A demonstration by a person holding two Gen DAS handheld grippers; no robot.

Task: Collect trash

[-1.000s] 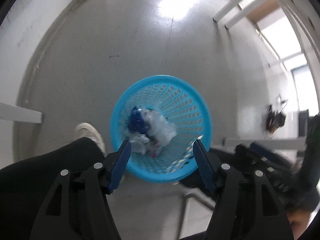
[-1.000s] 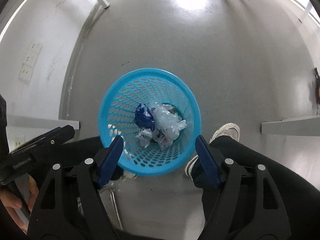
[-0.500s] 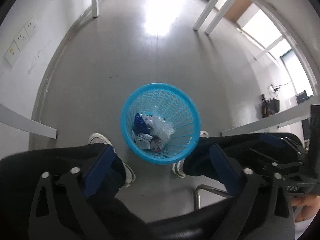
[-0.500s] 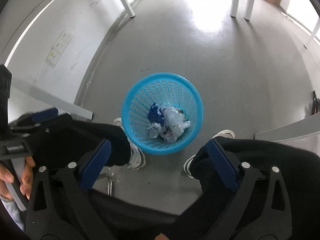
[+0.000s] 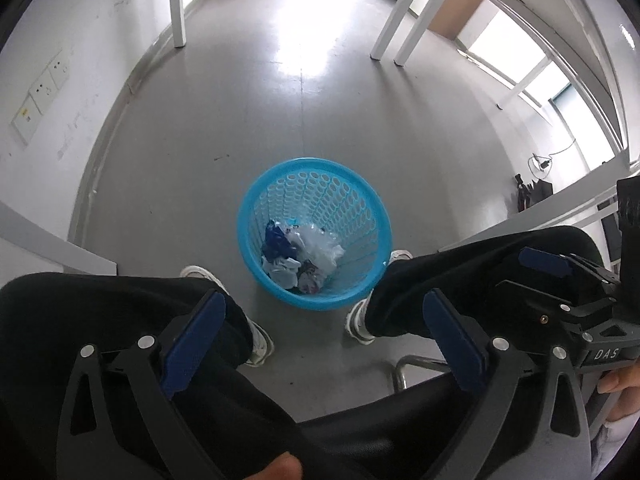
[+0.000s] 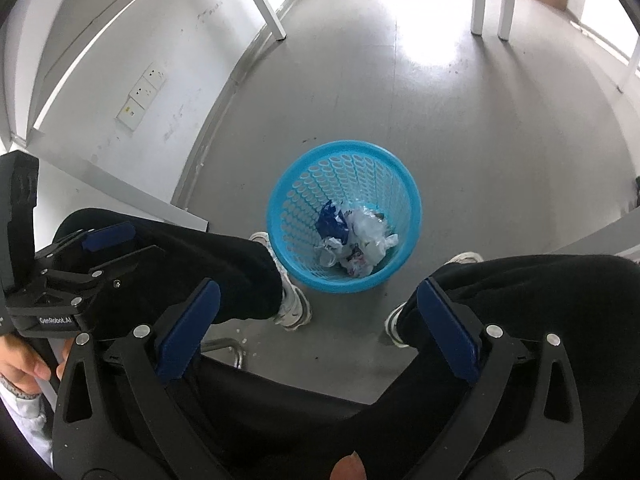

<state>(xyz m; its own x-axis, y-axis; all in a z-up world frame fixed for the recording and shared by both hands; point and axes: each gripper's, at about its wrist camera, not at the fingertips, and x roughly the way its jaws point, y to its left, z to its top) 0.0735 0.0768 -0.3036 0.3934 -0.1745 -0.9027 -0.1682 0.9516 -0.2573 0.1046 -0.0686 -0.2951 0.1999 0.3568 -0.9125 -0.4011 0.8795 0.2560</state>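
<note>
A blue perforated waste basket (image 5: 256,216) stands on the grey floor between the person's feet; it also shows in the right wrist view (image 6: 288,204). Crumpled trash (image 5: 304,254) lies in its bottom: clear plastic, white paper and a dark blue wrapper, seen too in the right wrist view (image 6: 356,240). My left gripper (image 5: 324,312) is open and empty, high above the basket over the person's lap. My right gripper (image 6: 318,300) is open and empty at about the same height. Each gripper shows in the other's view, the right one (image 5: 560,292) and the left one (image 6: 80,264).
The seated person's black-trousered legs (image 5: 460,276) and white shoes (image 5: 360,324) flank the basket. White table legs (image 5: 176,4) stand at the back and a wall with sockets (image 5: 40,92) on the left. A chrome chair frame (image 5: 404,368) lies below.
Both grippers have risen well away from the basket and opened wider. The basket now looks smaller and the person's legs have come into view.
</note>
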